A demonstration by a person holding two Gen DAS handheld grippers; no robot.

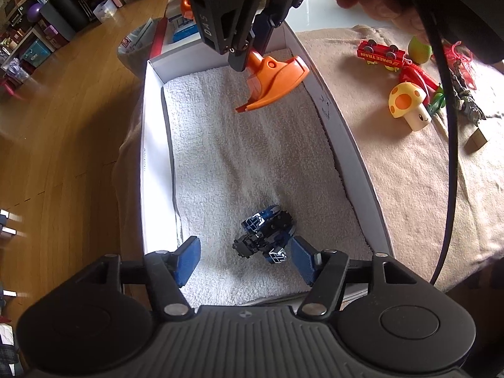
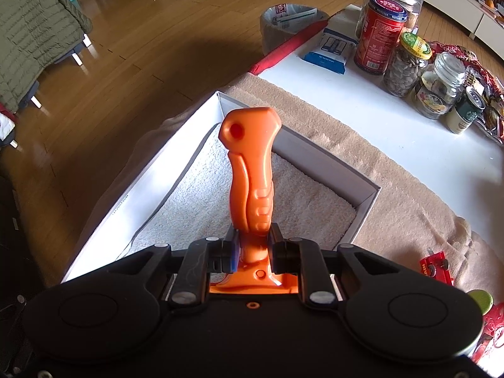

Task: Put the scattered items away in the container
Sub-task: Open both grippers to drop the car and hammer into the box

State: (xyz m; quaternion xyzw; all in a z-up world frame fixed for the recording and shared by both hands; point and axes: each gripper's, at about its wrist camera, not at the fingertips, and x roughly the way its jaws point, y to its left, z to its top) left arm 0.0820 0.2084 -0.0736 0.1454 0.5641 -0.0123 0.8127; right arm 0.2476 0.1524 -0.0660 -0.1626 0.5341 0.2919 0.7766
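A white box lined with a white towel lies on a beige cloth. A small blue and black robot toy rests on the towel at the near end of the box. My left gripper hangs open over it, and the toy lies between the blue pads, closer to the right one. My right gripper is shut on the neck of an orange plastic toy tool. From the left wrist, that gripper holds the orange tool over the box's far end.
On the beige cloth right of the box lie a red train, a mushroom toy, a green fruit, a dark figure and a wooden block. Several jars and cans stand behind the box.
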